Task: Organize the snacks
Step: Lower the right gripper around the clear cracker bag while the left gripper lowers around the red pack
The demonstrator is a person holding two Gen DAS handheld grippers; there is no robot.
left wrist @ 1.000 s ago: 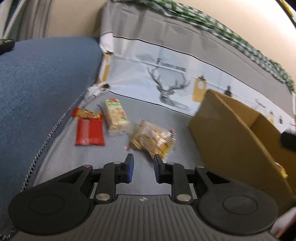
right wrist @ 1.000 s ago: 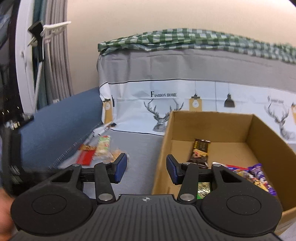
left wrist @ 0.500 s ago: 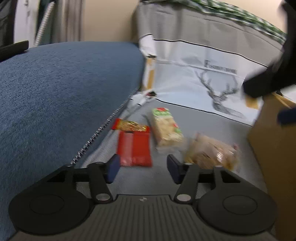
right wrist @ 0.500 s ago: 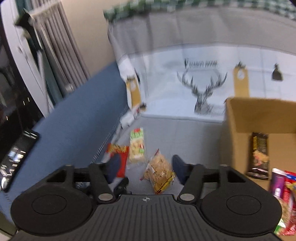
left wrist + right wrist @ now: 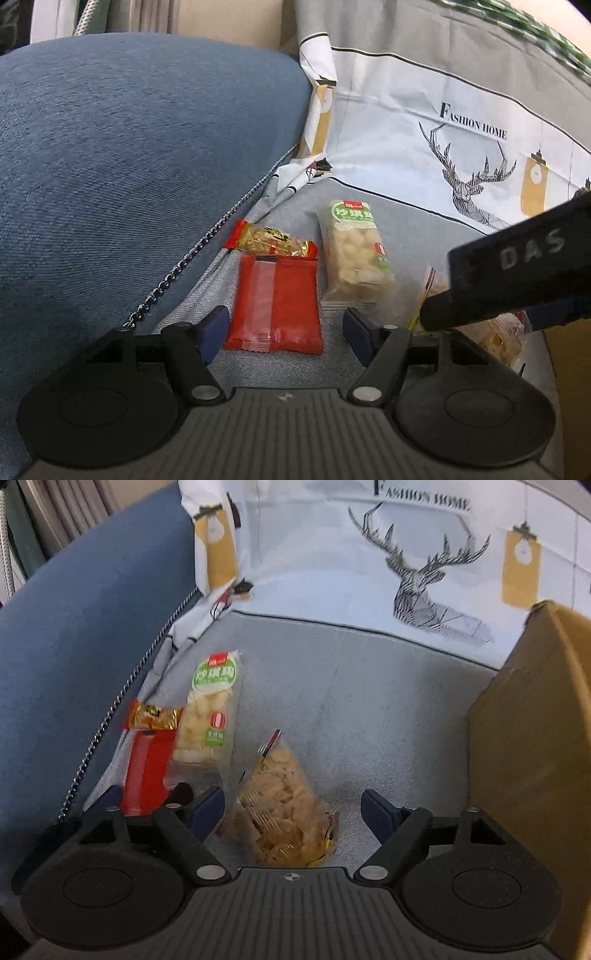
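Four snacks left out on the grey cover, all bunched by the blue cushion (image 5: 129, 166), and the box (image 5: 535, 757) sits off to the right of them.

Left gripper (image 5: 284, 328) is lined up on the red pack (image 5: 275, 302). Its jaws are opening, and the near end of the pack sits in the gap between them without either pad pressing on it. The pack's long axis runs straight away from the gripper, so the jaws would close across its short width, which looks like the easy way to take it. The gold bar (image 5: 271, 242) lies crosswise, touching the pack's far end, and could get nudged.

Right gripper (image 5: 291, 814) is over the cracker bag (image 5: 280, 805), jaws opening and already wide, nothing pinched. The bag is between the pads, closer to the left-hand one, and its long axis tilts a bit up-left from the gripper's line. I'd guess it wants a small shift left before closing.

The green-label bag (image 5: 208, 720) lies between the two targets, long axis pointing away, just beside the red pack. Neither gripper is on it. The left one looks nearer.
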